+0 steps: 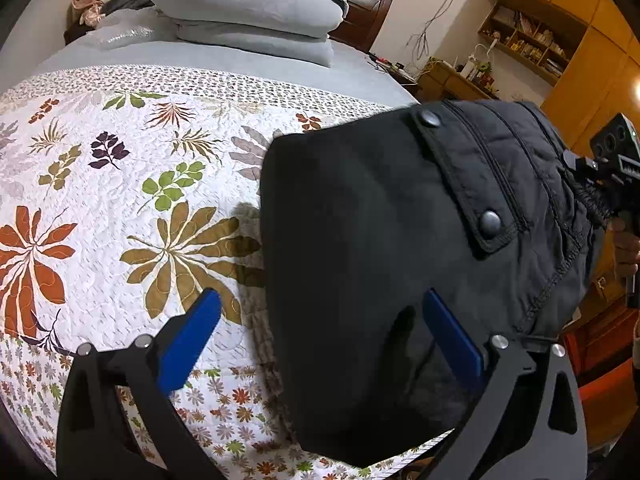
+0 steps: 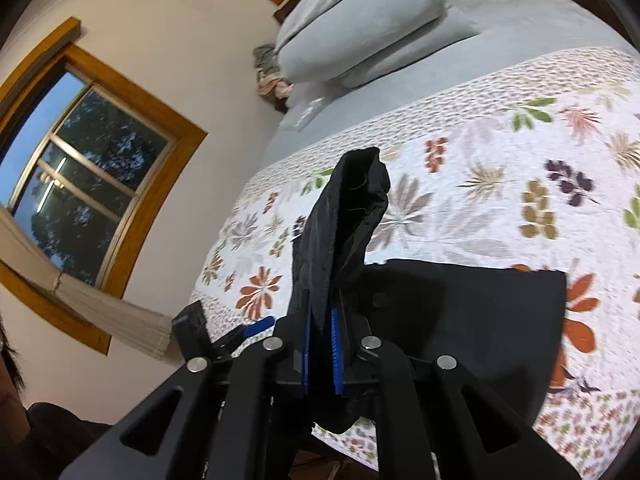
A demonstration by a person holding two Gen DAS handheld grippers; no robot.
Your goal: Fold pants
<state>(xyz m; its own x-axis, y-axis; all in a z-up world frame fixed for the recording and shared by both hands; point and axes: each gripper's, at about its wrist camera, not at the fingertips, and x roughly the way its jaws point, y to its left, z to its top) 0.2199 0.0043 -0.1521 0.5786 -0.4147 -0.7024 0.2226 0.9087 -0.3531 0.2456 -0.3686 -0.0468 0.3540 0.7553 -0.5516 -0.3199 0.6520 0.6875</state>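
A: Is there any writing to read in either view?

B: No. The black fabric pants [image 1: 380,240] show two plain metal snap buttons [image 1: 490,222] with no lettering that can be made out.

A: Anything on the shelves?

B: The small items on the wooden wall shelf [image 1: 524,36] are too tiny and blurred to read. The floral quilted bedspread [image 1: 120,200] carries only leaf patterns.

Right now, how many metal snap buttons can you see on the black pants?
2, both on the pocket flap of the black pants in the left wrist view: one snap at the flap's upper end, another snap near its lower corner. More may be hidden in the folds.
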